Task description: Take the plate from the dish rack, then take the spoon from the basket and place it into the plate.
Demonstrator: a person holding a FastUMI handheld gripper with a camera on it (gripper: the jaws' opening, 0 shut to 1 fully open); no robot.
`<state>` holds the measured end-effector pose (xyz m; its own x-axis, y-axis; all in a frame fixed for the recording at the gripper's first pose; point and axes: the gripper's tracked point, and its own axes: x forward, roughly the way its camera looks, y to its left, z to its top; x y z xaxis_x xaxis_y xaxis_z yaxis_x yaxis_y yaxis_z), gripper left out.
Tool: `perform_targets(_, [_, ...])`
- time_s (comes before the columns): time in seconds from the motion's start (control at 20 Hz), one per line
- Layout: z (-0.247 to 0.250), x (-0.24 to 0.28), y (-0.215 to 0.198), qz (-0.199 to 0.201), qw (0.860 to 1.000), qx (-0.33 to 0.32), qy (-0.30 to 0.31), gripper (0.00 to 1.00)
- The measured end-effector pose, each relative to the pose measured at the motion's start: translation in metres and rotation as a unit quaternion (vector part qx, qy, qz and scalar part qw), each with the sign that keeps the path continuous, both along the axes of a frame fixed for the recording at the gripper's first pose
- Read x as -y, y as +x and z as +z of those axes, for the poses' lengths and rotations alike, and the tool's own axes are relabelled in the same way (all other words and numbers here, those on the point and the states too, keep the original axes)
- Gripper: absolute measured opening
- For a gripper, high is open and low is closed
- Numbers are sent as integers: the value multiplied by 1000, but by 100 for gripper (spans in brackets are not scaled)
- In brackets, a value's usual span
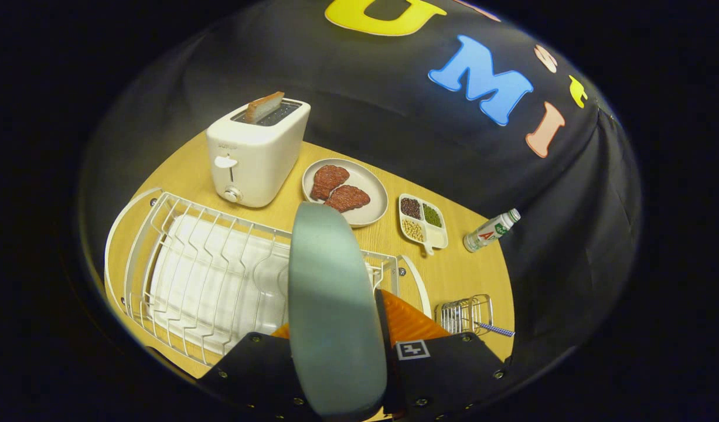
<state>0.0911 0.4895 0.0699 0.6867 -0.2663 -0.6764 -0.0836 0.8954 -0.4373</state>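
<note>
The round grey-green ceramic plate (pixel 333 310) stands on edge between the fingers of the gripper (pixel 336 346), clamped at its rim above the white wire dish rack (pixel 207 275) — stiff, glossy, likely slippery and breakable, so a firm rim hold suits it.

— Saw a grey-green plate (pixel 336 316), plain, clamped edge-on between both fingers of the tool (pixel 336 346).
— And under it?
— White wire dish rack (pixel 201 275) over a white tray, on a pale yellow wood-grain surface (pixel 453 269).
— Noted further back?
— Cream-white toaster (pixel 256 152) with a brown-crusted slice (pixel 264 106); beige plate (pixel 371 193) with two reddish-brown patties; white divided dish (pixel 422 221) with dark, green and tan fillings; white bottle (pixel 491 230).
— By the wire basket (pixel 466 313)?
— Blue-and-white checked spoon handle (pixel 495 330).
</note>
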Motion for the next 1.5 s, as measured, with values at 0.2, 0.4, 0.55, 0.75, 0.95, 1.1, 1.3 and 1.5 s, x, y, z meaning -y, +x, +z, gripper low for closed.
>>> perform_targets(0.2, [9, -5, -15, 15, 999, 10, -28, 41])
perform_targets(0.4, [28, 2, -43, 5, 999, 26, -32, 41])
perform_targets(0.55, [45, 14, -78, -7, 999, 42, -33, 41])
perform_targets(0.75, [58, 32, -133, -14, 998, 47, -34, 41])
perform_targets(0.95, [47, 48, -175, -9, 999, 35, -36, 41])
perform_targets(1.1, [19, 52, -201, -1, 1000, 7, -12, 41])
perform_targets(1.3, [-33, 61, -228, 3, 998, -52, 24, 42])
perform_targets(1.5, [-73, 66, -242, -2, 991, -105, 78, 42])
